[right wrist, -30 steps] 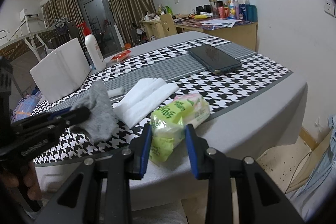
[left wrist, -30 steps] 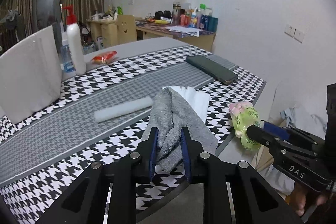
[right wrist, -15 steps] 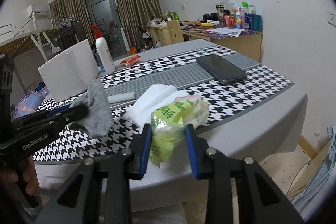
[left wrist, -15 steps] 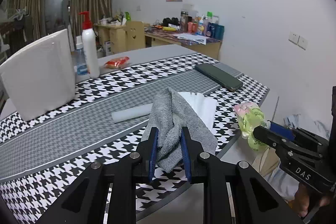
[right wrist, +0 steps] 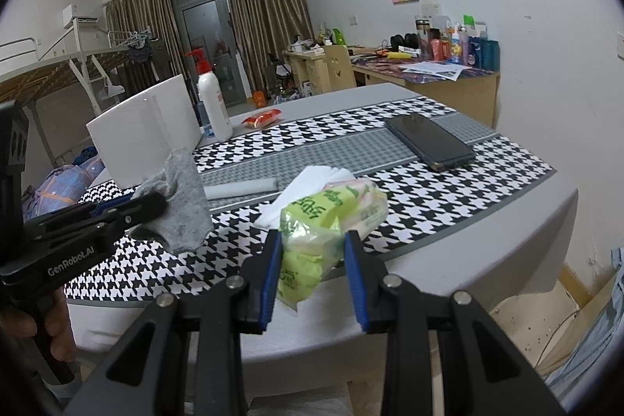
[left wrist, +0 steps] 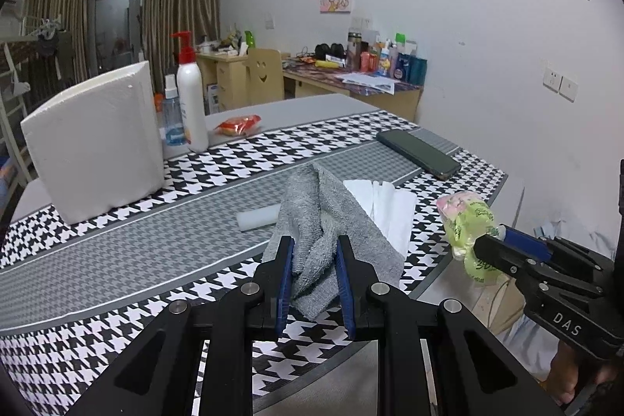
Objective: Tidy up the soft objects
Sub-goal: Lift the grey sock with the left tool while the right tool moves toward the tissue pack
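The left gripper [left wrist: 312, 260] pinches a crumpled grey terry cloth [left wrist: 327, 221] above the near edge of the round grey table with its black-and-white houndstooth runner [left wrist: 117, 330], the right gripper [right wrist: 312, 256] clamps a yellow-green plastic tissue pack [right wrist: 323, 221] over that edge. Behind lie folded white tissues [left wrist: 386, 205], a white foam roll [left wrist: 257, 217] and a dark phone [left wrist: 421, 154]; a white foam block [left wrist: 93, 143] and a red-capped pump bottle [left wrist: 191, 96] stand at the far side. Only the right wrist view shows bare floor [right wrist: 522, 322] beyond the rim.
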`<action>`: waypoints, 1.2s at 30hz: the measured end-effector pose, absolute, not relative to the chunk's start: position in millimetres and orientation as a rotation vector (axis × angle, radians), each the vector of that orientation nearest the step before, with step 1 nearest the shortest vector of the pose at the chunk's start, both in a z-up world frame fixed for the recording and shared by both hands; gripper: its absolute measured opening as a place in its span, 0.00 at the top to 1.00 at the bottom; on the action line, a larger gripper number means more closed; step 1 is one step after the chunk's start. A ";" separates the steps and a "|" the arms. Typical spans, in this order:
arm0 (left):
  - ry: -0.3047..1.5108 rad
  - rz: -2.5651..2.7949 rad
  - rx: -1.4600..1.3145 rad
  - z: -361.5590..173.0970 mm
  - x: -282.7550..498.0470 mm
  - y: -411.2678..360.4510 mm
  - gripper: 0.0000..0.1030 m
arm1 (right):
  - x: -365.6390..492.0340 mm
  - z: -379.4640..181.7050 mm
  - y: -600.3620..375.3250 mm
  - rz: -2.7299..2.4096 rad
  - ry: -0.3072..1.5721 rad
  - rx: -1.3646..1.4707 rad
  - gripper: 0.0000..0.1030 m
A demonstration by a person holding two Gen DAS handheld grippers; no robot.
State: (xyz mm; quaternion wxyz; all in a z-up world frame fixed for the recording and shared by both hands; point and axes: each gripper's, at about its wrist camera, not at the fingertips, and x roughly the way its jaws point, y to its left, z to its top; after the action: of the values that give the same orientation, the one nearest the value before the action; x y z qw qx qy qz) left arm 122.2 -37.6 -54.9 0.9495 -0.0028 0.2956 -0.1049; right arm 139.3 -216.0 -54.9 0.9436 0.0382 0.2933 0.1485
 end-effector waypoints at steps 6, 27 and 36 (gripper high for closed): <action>0.592 -0.185 -0.015 -49.7 116.4 -28.9 0.78 | 138.0 -50.8 -207.9 0.325 0.584 0.070 0.64; 0.539 -0.104 -0.035 -32.5 105.4 8.1 0.78 | 143.9 -27.3 -169.9 0.416 0.519 0.038 0.64; 0.512 -0.066 -0.043 -24.6 97.6 26.6 0.78 | 148.6 -19.9 -148.0 0.462 0.500 0.016 0.64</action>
State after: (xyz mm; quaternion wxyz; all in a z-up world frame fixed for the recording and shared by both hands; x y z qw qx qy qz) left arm 97.6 26.6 -24.6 0.9666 -0.0214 0.2532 -0.0327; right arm 148.6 -148.0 -19.9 0.9427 0.0078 0.2450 0.2264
